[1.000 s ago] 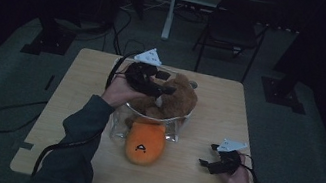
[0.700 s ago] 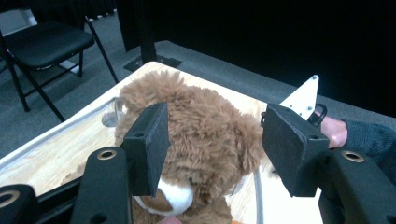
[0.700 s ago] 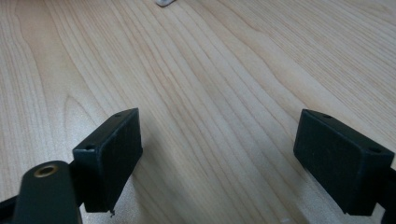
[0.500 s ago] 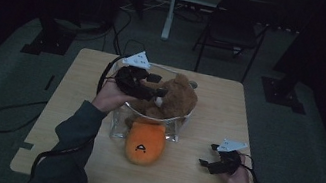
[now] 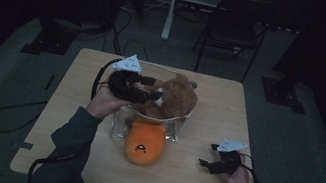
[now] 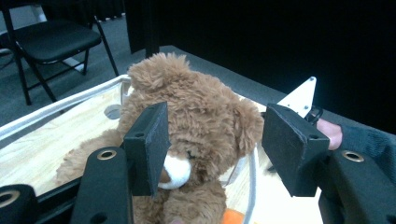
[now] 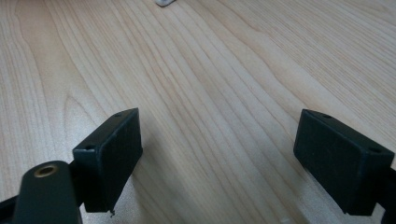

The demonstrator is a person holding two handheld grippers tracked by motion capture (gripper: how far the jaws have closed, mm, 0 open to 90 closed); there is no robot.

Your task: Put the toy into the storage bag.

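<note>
Brown teddy bear (image 6: pixel 196 126): shaggy tan fur, rounded ears, white muzzle; seated upright in clear container (image 5: pixel 116 126) at table (image 5: pixel 75 86) centre, above orange plush (image 5: pixel 144 141). Left gripper (image 5: pixel 153 90) at the bear's head, jaws apart either side of the face, pads not pressing. Right gripper (image 5: pixel 204 162) low over bare tabletop, jaws spread wide, nothing between.

Both grippers (image 5: pixel 148 89) (image 5: pixel 204 164) open (right low).

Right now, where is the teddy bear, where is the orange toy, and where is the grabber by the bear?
teddy bear (image 6: pixel 196 116): left gripper view, on its furry face.
orange toy (image 5: pixel 144 141): high view, on its orange body.
left gripper (image 5: pixel 148 89): high view, between its jaw tips, beside the bear's head.
</note>
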